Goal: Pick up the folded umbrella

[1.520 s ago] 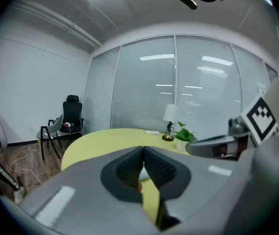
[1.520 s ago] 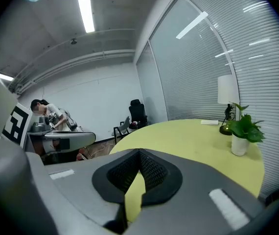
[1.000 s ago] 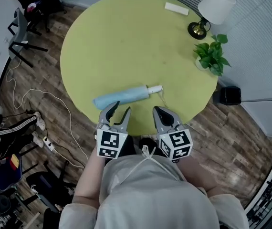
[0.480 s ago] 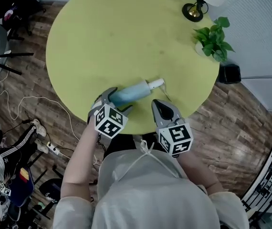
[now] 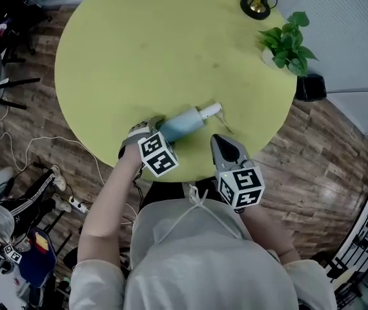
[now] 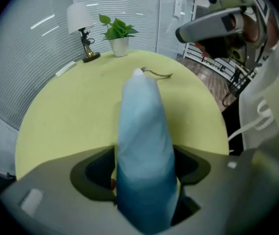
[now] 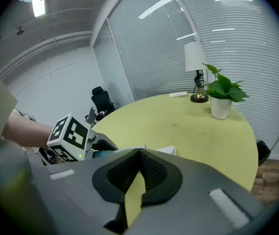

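Folded umbrella [image 5: 183, 121], light blue, lies flat on round yellow counter [image 5: 132, 50] nr its front edge. L gripper [image 5: 149, 129] points steeply down over umbrella's cloth end; fingers straddle it and are closing, slim gaps either side, no press seen. R gripper [image 5: 222, 142] just beside, clear of umbrella; fingers together, empty.

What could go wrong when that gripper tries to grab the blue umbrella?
1. The left gripper's jaws are closing around the umbrella's soft fabric end but not squeezing yet. The fabric may squash and slip out.
2. The grip is far from the white handle, so that end might droop when lifted.
3. The umbrella lies near the table's edge, so a bump could roll it off.
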The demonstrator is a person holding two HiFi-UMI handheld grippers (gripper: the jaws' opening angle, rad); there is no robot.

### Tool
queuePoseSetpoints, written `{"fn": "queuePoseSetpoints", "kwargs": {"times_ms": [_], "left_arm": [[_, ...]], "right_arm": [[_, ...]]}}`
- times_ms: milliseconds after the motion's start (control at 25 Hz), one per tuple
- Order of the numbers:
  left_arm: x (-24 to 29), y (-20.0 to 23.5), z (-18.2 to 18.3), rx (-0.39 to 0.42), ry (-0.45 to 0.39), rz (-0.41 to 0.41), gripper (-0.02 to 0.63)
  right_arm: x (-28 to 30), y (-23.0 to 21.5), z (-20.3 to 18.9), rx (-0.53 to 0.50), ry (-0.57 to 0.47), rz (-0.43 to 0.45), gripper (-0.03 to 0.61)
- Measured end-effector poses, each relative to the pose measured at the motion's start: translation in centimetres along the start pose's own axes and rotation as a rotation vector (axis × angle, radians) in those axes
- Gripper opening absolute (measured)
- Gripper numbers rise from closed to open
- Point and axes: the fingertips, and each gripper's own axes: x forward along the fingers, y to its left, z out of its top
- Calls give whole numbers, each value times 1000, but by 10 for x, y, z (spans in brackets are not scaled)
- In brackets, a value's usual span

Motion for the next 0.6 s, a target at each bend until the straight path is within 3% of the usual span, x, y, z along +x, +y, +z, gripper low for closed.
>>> {"fn": "queuePoseSetpoints", "kwargs": {"times_ms": [80, 280, 600], "left_arm": [[2, -2, -1, 13, 25, -36, 331], [6, -1, 0, -10, 21, -91, 337], [6, -3, 1, -39, 23, -76, 328]], "right_arm": [[-3, -5, -2, 20, -2, -21, -2], [-4, -13, -7, 27, 3, -42, -2], [-16, -8, -4, 27, -11, -54, -2]]}}
